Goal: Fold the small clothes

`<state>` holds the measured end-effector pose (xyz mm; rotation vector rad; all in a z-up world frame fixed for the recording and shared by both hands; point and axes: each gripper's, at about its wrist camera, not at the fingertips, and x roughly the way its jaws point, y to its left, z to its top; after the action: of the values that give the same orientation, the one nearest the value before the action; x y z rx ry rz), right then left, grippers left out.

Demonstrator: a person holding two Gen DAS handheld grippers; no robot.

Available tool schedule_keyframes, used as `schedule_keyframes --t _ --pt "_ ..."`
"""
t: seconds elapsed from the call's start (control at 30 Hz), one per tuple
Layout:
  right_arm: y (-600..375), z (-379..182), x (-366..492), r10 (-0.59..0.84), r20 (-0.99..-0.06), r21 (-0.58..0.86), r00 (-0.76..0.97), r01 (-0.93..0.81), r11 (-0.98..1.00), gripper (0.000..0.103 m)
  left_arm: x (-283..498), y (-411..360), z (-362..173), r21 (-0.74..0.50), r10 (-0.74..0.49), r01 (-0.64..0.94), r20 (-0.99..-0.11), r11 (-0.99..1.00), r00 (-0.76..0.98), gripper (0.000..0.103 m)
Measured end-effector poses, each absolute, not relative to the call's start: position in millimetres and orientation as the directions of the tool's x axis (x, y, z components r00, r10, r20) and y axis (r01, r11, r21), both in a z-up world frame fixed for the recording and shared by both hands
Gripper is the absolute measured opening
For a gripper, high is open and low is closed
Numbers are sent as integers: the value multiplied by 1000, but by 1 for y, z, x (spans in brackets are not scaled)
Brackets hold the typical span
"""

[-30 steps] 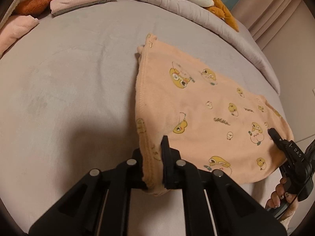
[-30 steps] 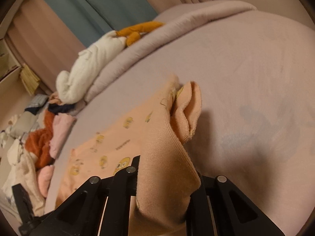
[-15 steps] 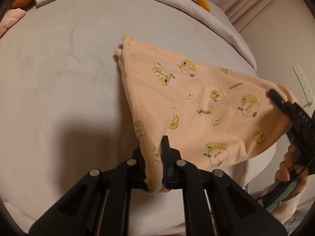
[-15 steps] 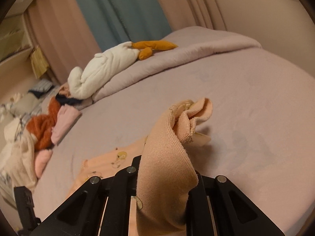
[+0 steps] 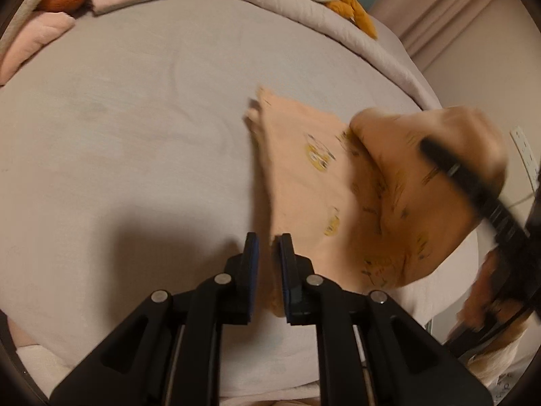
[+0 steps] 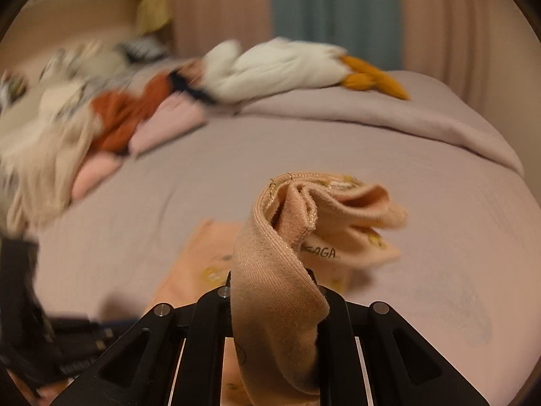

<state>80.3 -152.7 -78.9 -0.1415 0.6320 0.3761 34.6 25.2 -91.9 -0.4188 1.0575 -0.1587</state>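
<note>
A small peach garment (image 5: pixel 304 182) with yellow cartoon prints lies on the mauve bed (image 5: pixel 135 135). My left gripper (image 5: pixel 268 240) is slightly open with nothing between its pads, at the garment's near left edge. My right gripper (image 6: pixel 274 280) is shut on a bunched corner of the garment (image 6: pixel 304 223) and holds it up above the bed. In the left wrist view the right gripper (image 5: pixel 456 172) carries that lifted, blurred part over the flat part.
A pile of clothes (image 6: pixel 101 115) in pink, rust and cream lies at the bed's far left. A white plush with orange feet (image 6: pixel 287 67) rests on a folded duvet (image 6: pixel 389 118) at the back. Curtains and a wall stand beyond the bed.
My left gripper has let go of the garment's corner and opened a little. My right gripper has swung its held corner up and across over the flat part.
</note>
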Motion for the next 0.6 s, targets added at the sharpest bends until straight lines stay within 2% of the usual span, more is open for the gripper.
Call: schedule_keyframes --t 0.1,0.23,0.37,0.43,0.5,0.6 --pt "-123 -102 80 327 -665 -36 672 -466 884 14 33 38 -89 -396 -296 -101 -811 913 504 15" --pt "-97 -139 91 285 -761 -54 583 -494 868 14 33 44 -91 -399 -288 -128 -816 908 501 16" --pt "-99 -144 93 303 -769 -17 563 -491 871 20 33 44 -91 -409 -302 -127 -818 903 491 17" --pt "-103 -139 94 329 -774 22 541 -496 868 31 34 43 -88 -412 -306 -120 -814 903 493 17" --pt "-105 -137 93 357 -775 65 522 -496 866 50 36 41 -84 -416 -312 -111 -810 903 497 17" --pt "-118 -130 82 407 -755 122 514 -500 858 57 39 36 -75 -420 -322 -88 -799 903 508 21"
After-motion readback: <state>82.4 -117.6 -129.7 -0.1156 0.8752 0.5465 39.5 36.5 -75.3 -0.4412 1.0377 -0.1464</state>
